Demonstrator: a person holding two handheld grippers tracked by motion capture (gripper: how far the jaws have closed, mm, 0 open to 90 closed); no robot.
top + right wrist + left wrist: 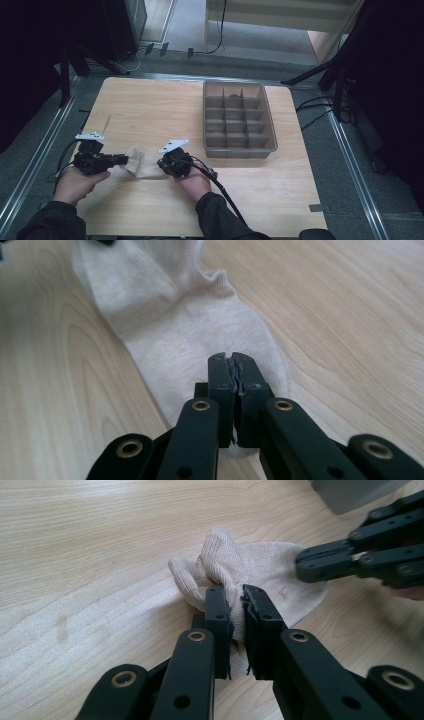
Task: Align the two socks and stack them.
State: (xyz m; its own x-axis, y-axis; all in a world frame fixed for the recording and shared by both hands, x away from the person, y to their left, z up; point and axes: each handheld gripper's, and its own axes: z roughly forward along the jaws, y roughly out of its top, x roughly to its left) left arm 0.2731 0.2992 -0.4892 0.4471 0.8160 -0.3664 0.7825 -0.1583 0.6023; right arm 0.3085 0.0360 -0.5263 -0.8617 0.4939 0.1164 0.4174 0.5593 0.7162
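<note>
Item: one pale beige sock [142,164], lying on the near left part of a light wooden table [165,110], stretched between two hand-held grippers

Left gripper [124,159]: held in the person's left hand [77,182], pointing level toward the middle of the table. In the left gripper view its jaws are pinched on the bunched, ribbed end of the sock [220,567]; cloth shows squeezed between the pads, and a fold stands up just past the tips

Right gripper [161,163]: held in the right hand [195,184], black cable [225,192] trailing back past the sleeve. In the right gripper view its jaws are pressed together at the flat end of the sock [175,325]; the pads meet with no gap to see, and the cloth lies spread under and around the tips. Whether cloth sits between the pads cannot be told

Also on the table: a grey plastic tray [267,122] with divided compartments, on the far right side, well apart from the sock
</note>
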